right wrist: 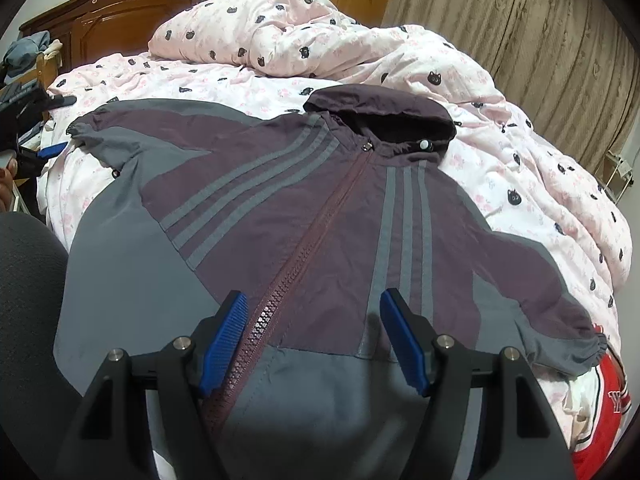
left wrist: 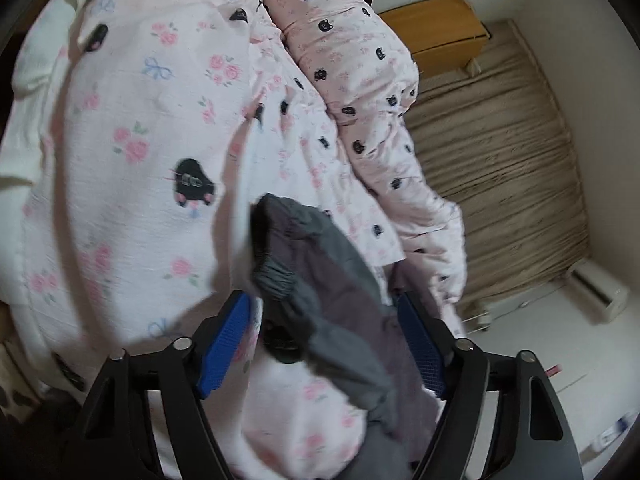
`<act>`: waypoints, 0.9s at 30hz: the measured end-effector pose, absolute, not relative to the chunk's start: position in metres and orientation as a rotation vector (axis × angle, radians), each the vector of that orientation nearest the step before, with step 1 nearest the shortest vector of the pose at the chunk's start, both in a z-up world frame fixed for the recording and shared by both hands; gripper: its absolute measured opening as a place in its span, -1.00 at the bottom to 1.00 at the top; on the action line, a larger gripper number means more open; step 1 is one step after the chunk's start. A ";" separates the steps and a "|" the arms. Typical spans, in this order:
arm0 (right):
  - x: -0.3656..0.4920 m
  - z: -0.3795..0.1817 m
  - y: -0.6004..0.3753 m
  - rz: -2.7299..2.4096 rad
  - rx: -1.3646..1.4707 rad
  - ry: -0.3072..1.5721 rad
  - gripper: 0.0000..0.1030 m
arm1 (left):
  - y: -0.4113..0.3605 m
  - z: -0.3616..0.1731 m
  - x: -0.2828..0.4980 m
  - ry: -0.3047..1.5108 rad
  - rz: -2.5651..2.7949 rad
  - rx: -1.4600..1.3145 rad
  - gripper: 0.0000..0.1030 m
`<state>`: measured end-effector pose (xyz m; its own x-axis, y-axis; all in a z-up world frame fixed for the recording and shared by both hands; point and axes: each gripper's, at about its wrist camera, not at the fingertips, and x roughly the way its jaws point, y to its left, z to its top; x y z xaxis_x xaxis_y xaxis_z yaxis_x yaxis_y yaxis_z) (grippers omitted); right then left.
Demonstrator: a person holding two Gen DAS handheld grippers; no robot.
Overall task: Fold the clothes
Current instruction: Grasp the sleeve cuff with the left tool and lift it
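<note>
While a pink quilt (right wrist: 500, 128) printed with roses and black cat faces covers the whole bed, a purple and grey hooded jacket (right wrist: 288, 216) lies spread face up across it, zipped shut, hood (right wrist: 380, 116) toward the wooden headboard (right wrist: 120, 12), both sleeves out to the sides. A red garment (right wrist: 600, 412) lies at the bed's near right edge, partly under the right cuff. Over the jacket's lower front the right gripper (right wrist: 312, 300) hovers, jaws apart, gripping nothing, the zipper (right wrist: 280, 300) passing just beside its left pad. In the tilted, blurred left wrist view, the left gripper (left wrist: 324, 304) has the elastic sleeve cuff (left wrist: 280, 276) between its blue pads, jaws spread; whether they press the cloth I cannot tell
</note>
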<state>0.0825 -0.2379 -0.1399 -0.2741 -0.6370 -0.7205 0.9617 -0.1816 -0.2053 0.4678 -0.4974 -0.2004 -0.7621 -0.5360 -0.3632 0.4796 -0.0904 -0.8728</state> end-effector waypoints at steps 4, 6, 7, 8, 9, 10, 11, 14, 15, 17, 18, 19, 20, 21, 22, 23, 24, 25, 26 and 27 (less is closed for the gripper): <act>0.079 -0.142 -0.238 -1.720 0.597 0.764 0.42 | -0.495 -0.193 0.466 1.502 -1.911 -0.085 0.34; 0.077 -0.143 -0.237 -1.718 0.603 0.755 0.45 | -0.491 -0.190 0.469 1.498 -1.897 -0.098 0.34; 0.076 -0.143 -0.237 -1.716 0.608 0.748 0.45 | -0.489 -0.188 0.470 1.502 -1.892 -0.113 0.34; 0.076 -0.144 -0.237 -1.714 0.611 0.744 0.45 | -0.488 -0.187 0.472 1.504 -1.891 -0.125 0.34; 0.075 -0.144 -0.237 -1.713 0.612 0.742 0.46 | -0.486 -0.186 0.473 1.512 -1.895 -0.139 0.34; 0.075 -0.144 -0.237 -1.712 0.612 0.741 0.46 | -0.486 -0.187 0.472 1.528 -1.897 -0.145 0.34; 0.075 -0.144 -0.237 -1.711 0.612 0.742 0.46 | -0.486 -0.189 0.470 1.556 -1.899 -0.148 0.34; 0.075 -0.145 -0.238 -1.709 0.609 0.744 0.47 | -0.487 -0.195 0.461 1.596 -1.887 -0.116 0.34; 0.075 -0.145 -0.238 -1.708 0.609 0.743 0.47 | -0.488 -0.198 0.459 1.603 -1.877 -0.104 0.34; 0.074 -0.145 -0.238 -1.707 0.610 0.742 0.47 | -0.490 -0.206 0.460 1.646 -1.849 -0.121 0.34; 0.074 -0.145 -0.238 -1.706 0.610 0.741 0.47 | -0.492 -0.210 0.461 1.669 -1.831 -0.141 0.34; 0.074 -0.145 -0.238 -1.706 0.609 0.741 0.47 | -0.495 -0.214 0.463 1.676 -1.814 -0.154 0.34; 0.075 -0.146 -0.238 -1.706 0.609 0.741 0.47 | -0.498 -0.217 0.465 1.683 -1.796 -0.166 0.34; 0.075 -0.146 -0.238 -1.706 0.608 0.741 0.47 | -0.499 -0.221 0.466 1.697 -1.781 -0.180 0.34; 0.075 -0.146 -0.238 -1.705 0.608 0.742 0.47 | -0.500 -0.225 0.467 1.710 -1.771 -0.198 0.34; 0.075 -0.146 -0.238 -1.705 0.607 0.741 0.47 | -0.502 -0.227 0.467 1.714 -1.767 -0.211 0.34; 0.075 -0.146 -0.238 -1.704 0.607 0.741 0.47 | -0.504 -0.230 0.466 1.717 -1.762 -0.224 0.34; 0.074 -0.146 -0.238 -1.703 0.607 0.741 0.48 | -0.506 -0.231 0.465 1.718 -1.760 -0.233 0.34; 0.074 -0.146 -0.238 -1.702 0.608 0.740 0.48 | -0.508 -0.232 0.464 1.715 -1.756 -0.249 0.33; 0.074 -0.146 -0.238 -1.702 0.610 0.739 0.48 | -0.510 -0.234 0.464 1.712 -1.753 -0.265 0.22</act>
<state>0.0738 -0.2377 -0.1463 -0.2391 -0.6462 -0.7247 0.9707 -0.1761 -0.1633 0.4640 -0.5100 -0.2336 -0.7590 -0.5786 -0.2987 0.3123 0.0791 -0.9467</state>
